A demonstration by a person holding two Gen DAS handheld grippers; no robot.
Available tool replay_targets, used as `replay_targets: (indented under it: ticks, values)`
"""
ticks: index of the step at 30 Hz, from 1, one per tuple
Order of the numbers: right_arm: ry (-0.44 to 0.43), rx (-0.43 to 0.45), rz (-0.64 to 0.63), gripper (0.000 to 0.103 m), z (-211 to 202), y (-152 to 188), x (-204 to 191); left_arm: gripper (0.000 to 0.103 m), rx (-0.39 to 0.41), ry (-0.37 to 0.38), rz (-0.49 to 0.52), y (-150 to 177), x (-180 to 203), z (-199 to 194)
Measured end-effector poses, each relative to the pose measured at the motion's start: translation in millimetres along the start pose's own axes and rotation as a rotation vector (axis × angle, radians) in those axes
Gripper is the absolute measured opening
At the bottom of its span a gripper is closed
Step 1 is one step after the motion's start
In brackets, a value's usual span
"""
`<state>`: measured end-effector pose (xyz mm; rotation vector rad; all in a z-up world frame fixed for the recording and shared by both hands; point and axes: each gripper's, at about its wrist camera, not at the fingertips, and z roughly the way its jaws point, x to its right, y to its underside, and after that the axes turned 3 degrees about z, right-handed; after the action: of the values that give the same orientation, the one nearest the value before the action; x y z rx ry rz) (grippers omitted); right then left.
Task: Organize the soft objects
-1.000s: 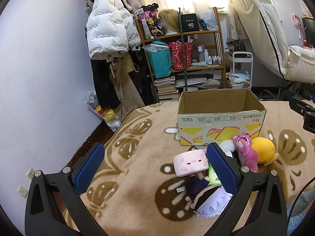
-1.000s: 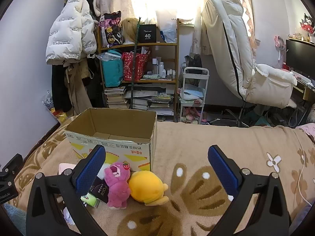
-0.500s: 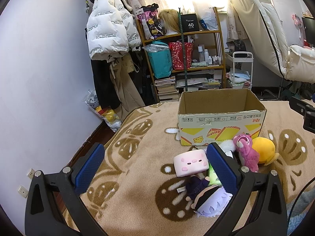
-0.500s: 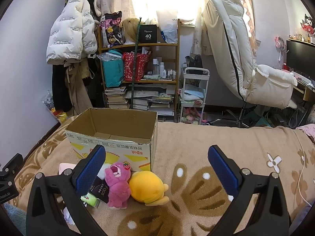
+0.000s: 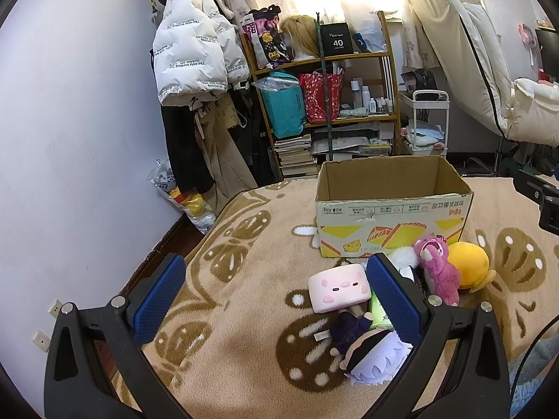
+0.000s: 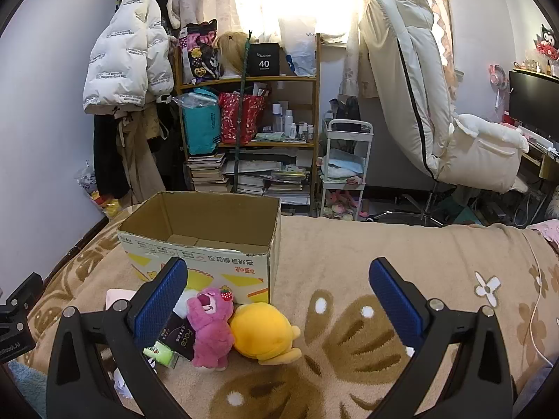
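Note:
An open cardboard box stands on the brown patterned blanket; it also shows in the right wrist view. In front of it lie soft toys: a pink square pig plush, a pink bear, a yellow plush, a purple-haired doll. The right wrist view shows the pink bear and yellow plush. My left gripper is open and empty, left of the toys. My right gripper is open and empty, above the yellow plush.
A green packet and a dark packet lie among the toys. A cluttered shelf, hanging coats, a white cart and a reclined chair stand behind the bed. The blanket stretches right.

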<state>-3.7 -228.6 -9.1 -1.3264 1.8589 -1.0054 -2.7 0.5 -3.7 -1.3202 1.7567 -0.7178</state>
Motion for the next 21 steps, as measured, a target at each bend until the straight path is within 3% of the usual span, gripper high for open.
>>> replay_targets:
  ticks: [14,21]
  values:
    - [0.002,-0.003,0.001,0.103,0,1,0,0.102,-0.002,-0.002,0.004,0,1,0]
    - [-0.015,-0.032,0.031,0.103,6,5,2,0.102,-0.044,-0.011,0.032,3,5,10]
